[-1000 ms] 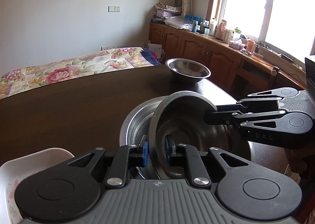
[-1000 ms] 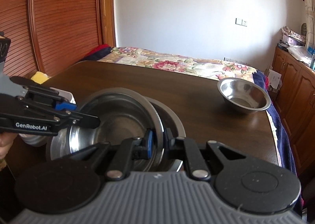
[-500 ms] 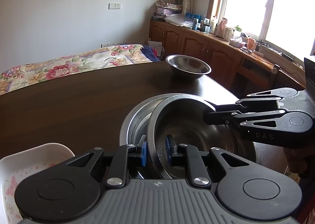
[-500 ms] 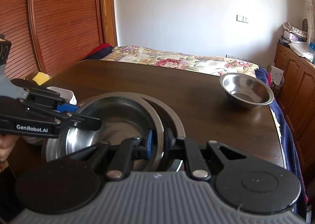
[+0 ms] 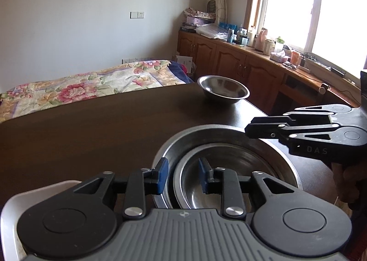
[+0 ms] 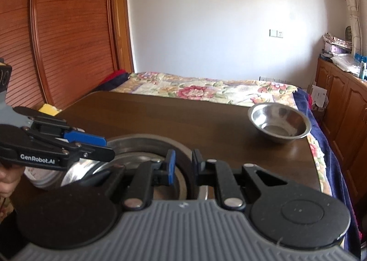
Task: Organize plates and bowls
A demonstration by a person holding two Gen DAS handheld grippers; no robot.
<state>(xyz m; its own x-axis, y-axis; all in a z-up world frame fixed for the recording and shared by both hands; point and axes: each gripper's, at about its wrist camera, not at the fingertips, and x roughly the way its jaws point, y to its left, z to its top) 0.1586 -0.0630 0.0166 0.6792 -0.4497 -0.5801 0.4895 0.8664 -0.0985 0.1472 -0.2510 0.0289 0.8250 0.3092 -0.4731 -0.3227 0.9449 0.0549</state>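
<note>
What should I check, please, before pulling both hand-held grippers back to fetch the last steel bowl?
1. Inner bowl nested in large bowl: ok.
2. Left hand-held gripper open: ok.
3. Left fingers off the bowls: not ok, they straddle both rims; lift before retreating.
4. Right hand-held gripper open: ok, but also astride a rim.
5. Small bowl upright, alone on the table: ok, near the far edge.
6. White dish contents: cannot tell.
</note>
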